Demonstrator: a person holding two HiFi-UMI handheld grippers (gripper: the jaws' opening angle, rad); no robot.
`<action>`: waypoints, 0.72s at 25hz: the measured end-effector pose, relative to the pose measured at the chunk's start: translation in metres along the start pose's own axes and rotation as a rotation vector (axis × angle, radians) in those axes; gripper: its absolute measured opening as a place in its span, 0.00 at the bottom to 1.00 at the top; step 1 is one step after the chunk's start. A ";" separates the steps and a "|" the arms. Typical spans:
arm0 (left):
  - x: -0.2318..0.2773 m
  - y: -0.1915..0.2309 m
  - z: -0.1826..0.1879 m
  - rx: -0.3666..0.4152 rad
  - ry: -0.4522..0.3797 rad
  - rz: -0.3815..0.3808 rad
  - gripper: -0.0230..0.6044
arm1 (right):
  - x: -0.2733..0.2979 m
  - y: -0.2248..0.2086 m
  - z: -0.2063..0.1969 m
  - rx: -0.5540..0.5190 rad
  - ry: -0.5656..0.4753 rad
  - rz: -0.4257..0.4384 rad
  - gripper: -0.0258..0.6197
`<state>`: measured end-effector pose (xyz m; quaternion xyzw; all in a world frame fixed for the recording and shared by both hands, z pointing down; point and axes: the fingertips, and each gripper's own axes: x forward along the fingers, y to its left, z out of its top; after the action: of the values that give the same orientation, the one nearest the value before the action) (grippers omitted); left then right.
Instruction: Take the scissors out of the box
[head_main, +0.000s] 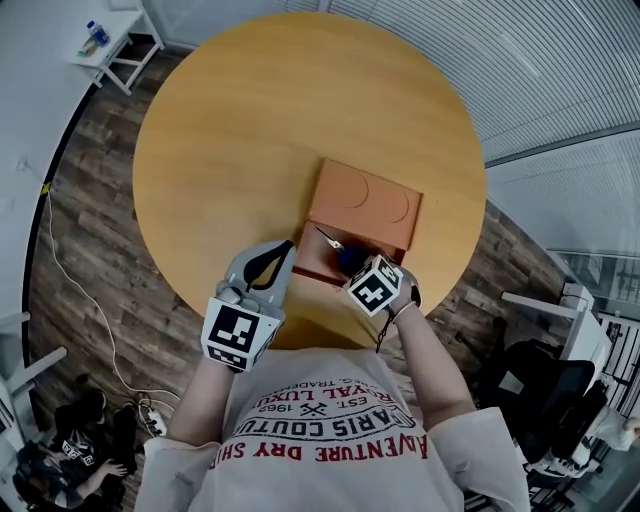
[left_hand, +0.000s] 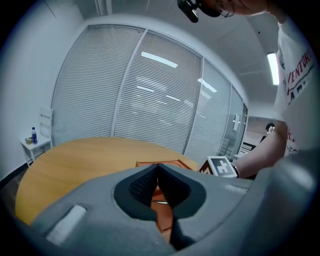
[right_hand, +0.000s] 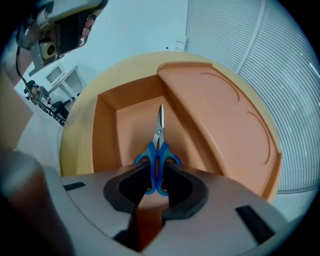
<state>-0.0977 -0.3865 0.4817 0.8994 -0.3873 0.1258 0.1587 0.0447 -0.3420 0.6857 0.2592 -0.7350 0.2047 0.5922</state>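
An orange box (head_main: 318, 262) sits on the round table, its slid-back lid (head_main: 365, 200) covering the far part. Blue-handled scissors (right_hand: 159, 145) point away from me inside the open compartment (right_hand: 107, 135), their blades closed. My right gripper (right_hand: 157, 172) points steeply down into the box, and its pads press on both blue handles. Whether the scissors still touch the box floor I cannot tell. In the head view the blade tip (head_main: 326, 237) shows just past the right gripper (head_main: 352, 262). My left gripper (head_main: 283, 250) hovers beside the box's near left corner, jaws (left_hand: 157, 167) together on nothing.
The wooden table (head_main: 230, 130) stretches left and far of the box. A white side table (head_main: 110, 40) with a bottle (left_hand: 34, 135) stands beyond it. Office chairs (head_main: 550, 390) stand at the right, a cable (head_main: 80, 290) lies on the floor at the left, glass walls with blinds behind.
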 end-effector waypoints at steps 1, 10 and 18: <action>-0.003 -0.001 0.001 0.004 -0.003 0.001 0.05 | -0.001 0.002 0.000 -0.010 -0.004 0.006 0.18; -0.029 -0.007 -0.004 0.011 -0.001 0.040 0.05 | -0.025 0.015 0.002 0.004 -0.104 -0.026 0.18; -0.042 -0.028 -0.004 0.038 -0.008 0.020 0.05 | -0.083 0.018 0.014 0.037 -0.279 -0.120 0.18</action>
<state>-0.1058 -0.3393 0.4654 0.8989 -0.3942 0.1311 0.1390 0.0357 -0.3248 0.6017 0.3395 -0.7893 0.1446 0.4907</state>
